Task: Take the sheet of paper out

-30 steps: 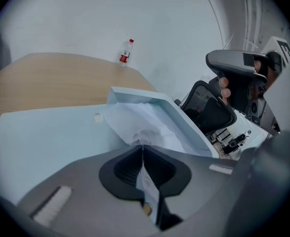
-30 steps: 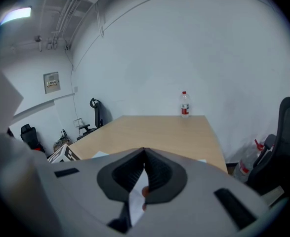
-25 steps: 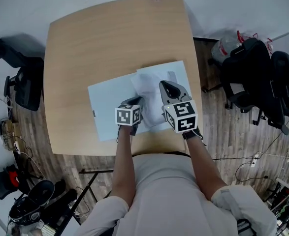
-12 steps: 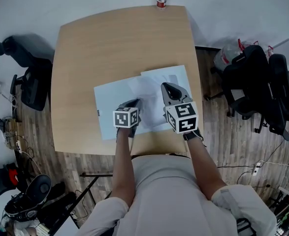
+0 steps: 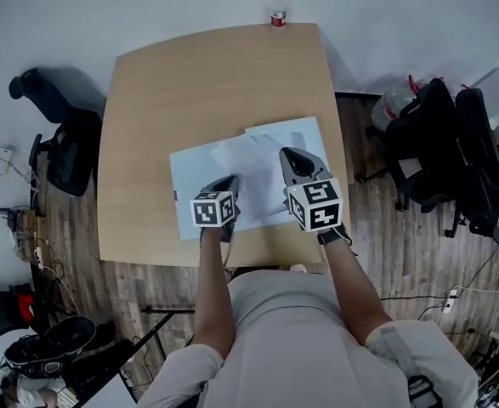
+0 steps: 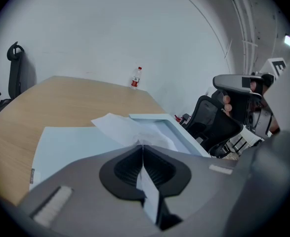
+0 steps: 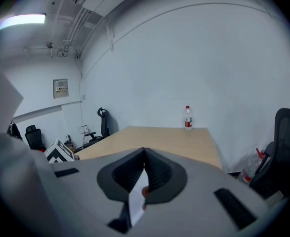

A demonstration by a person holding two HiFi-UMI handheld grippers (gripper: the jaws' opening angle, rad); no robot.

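A light-blue folder [image 5: 191, 177] lies on the wooden table [image 5: 189, 83], and a crumpled white sheet of paper [image 5: 242, 156] comes out of its open side. My left gripper [image 5: 231, 184] is shut on the near edge of the sheet [image 6: 119, 127], which fans out from its jaws [image 6: 143, 148] over the folder [image 6: 68, 144]. To the right, my right gripper [image 5: 291, 156] is shut on a thin pale edge, seemingly the folder's raised flap [image 5: 290, 133]. In the right gripper view that strip [image 7: 136, 199] shows between the jaws of the right gripper [image 7: 144, 154].
A water bottle [image 5: 276, 8] stands at the table's far edge. Black office chairs [image 5: 436, 143] and bags stand at the right, another chair [image 5: 66, 147] at the left. Cables and gear lie on the floor around the table.
Both grippers have risen a little, still shut. The sheet's far corner shows further out of the folder, toward the left.
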